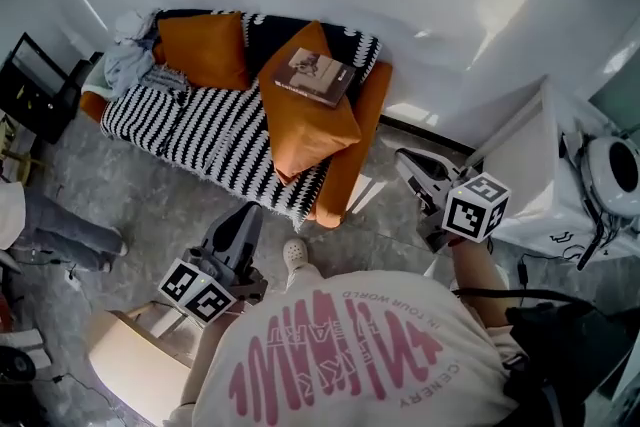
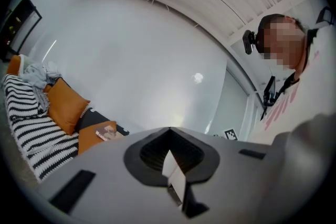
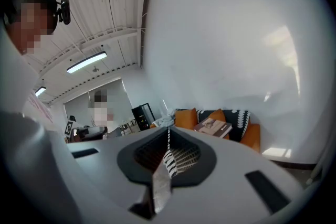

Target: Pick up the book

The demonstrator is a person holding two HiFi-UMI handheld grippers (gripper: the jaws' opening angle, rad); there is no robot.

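Note:
A brown book (image 1: 315,75) lies flat on a tilted orange cushion (image 1: 312,130) at the right end of a sofa with a black-and-white striped throw (image 1: 195,130). Both grippers hang in the air short of the sofa, well apart from the book. My left gripper (image 1: 245,213) is shut and empty, pointing at the sofa's front edge. To the right of the sofa's end, my right gripper (image 1: 405,158) is also shut with nothing in it. The left gripper view has the book (image 2: 106,134) small at lower left beyond the closed jaws (image 2: 169,131). The right gripper view shows the book (image 3: 212,127) just past the closed jaws (image 3: 168,131).
A second orange cushion (image 1: 205,50) and a heap of grey clothes (image 1: 125,60) lie at the sofa's left end. A black shelf (image 1: 35,85) stands at far left, with another person's legs (image 1: 60,230) nearby. A white table (image 1: 530,165) stands right, and a beige stool (image 1: 130,355) sits at lower left.

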